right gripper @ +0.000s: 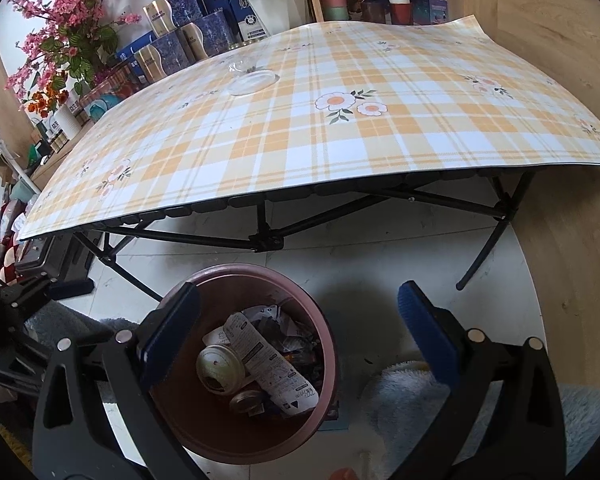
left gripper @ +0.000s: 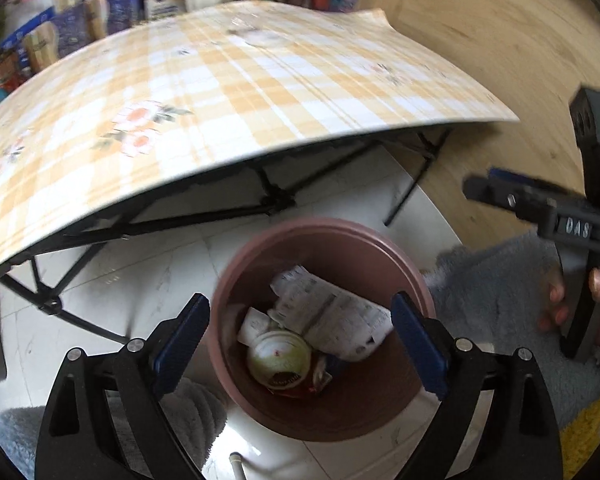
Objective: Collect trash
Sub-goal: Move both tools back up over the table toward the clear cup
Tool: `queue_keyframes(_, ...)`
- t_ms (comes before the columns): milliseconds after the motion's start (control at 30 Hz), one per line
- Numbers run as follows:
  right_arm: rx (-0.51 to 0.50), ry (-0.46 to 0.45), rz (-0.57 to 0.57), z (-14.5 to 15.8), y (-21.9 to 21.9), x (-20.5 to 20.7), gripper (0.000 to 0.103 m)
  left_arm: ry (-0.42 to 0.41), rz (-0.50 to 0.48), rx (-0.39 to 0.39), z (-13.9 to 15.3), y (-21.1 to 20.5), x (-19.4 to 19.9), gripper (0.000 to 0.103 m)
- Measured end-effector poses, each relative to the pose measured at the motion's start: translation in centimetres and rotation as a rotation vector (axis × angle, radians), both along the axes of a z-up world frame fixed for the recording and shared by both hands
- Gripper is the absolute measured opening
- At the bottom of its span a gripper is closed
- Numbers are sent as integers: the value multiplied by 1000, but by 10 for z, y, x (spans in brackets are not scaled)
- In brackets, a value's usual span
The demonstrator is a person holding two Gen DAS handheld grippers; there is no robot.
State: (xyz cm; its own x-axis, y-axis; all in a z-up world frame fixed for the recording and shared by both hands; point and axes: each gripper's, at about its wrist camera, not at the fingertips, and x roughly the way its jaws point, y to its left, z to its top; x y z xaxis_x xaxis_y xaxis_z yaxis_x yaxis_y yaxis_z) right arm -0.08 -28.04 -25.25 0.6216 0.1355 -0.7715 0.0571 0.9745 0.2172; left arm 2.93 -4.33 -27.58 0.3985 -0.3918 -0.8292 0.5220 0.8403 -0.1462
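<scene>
- The left claw [left gripper: 300, 344] hangs released, jaws wide and empty, directly over the round pink plastic bin [left gripper: 380, 408] on the white tiled floor [left gripper: 112, 280].
- Below it, inside the bin, lie a crumpled printed paper wrapper [left gripper: 332, 312] and a green-lidded can [left gripper: 279, 354].
- The right claw [right gripper: 300, 336] is also released and empty, the bin [right gripper: 324, 344] under its left jaw.
- Beyond both claws stands the folding surface under a yellow plaid flowered cloth [right gripper: 300, 120].
</scene>
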Motion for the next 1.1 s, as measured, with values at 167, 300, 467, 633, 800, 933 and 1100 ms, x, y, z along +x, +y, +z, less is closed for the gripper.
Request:
queue_keyframes(167,-26,6,0,4,2,6,97,-60,126,-72,21,24,10,90)
queue_keyframes(300,-55,6,3,12,2,17,97,-162,219,-99,48,44,24,93)
queue_keyframes(467,-86,-23,56,32,3,34,97,-262,291,-126,85,62,47,95)
queue_keyframes(633,-74,-42,87,49,-3,60,97,-344,345,-139,114,79,66,96)
queue_keyframes(800,-37,-28,111,58,-10,92,97,-387,384,-127,127,95,85,96)
queue_keyframes(933,-62,-12,105,59,-10,118,97,-400,405,-115,130,105,97,96)
queue_keyframes(1100,-71,-2,109,54,-9,152,97,-395,429,-96,126,112,114,96)
